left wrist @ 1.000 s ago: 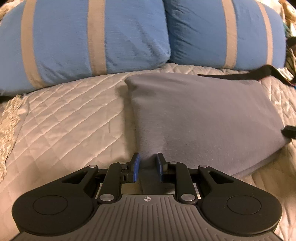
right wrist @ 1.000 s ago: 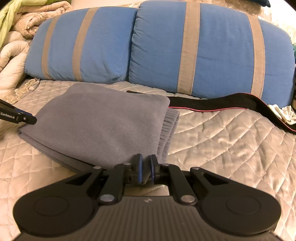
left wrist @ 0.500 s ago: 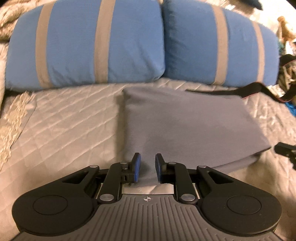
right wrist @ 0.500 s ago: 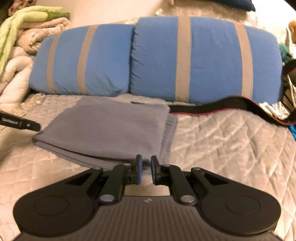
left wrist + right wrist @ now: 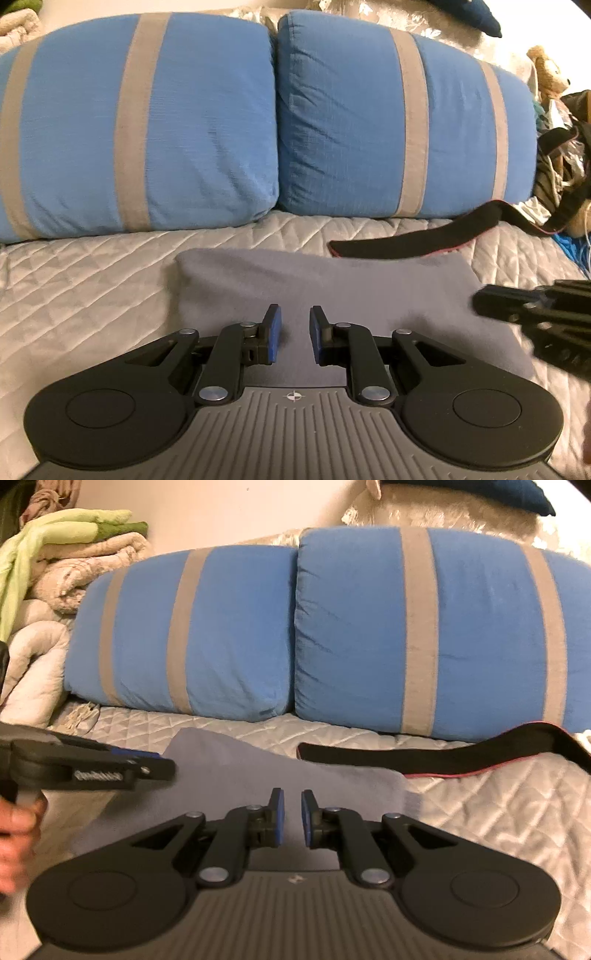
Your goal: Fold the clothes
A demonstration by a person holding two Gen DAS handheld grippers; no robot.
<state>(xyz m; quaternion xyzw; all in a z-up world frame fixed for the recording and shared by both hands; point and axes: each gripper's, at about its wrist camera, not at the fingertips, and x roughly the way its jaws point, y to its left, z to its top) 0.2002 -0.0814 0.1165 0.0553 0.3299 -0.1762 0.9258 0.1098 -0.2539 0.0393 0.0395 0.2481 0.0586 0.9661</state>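
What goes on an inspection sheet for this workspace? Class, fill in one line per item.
Surface: quilted silver-grey bedspread.
Job's things: folded grey fabric garment, lying flat.
Clutter: black strap with red edging behind it.
Grippers: left hand-held gripper open, empty; right hand-held gripper open, empty.
Cables: nothing seen.
Surroundings: two blue pillows with grey stripes; piled blankets.

Each camera sits low on its own tool and looks forward over the bed (image 5: 92, 280), close to the gray cloth (image 5: 369, 291). The left view looks from the left side, the right view from the right. Both see the blue pillows (image 5: 424, 635) and the black strap (image 5: 443, 753).
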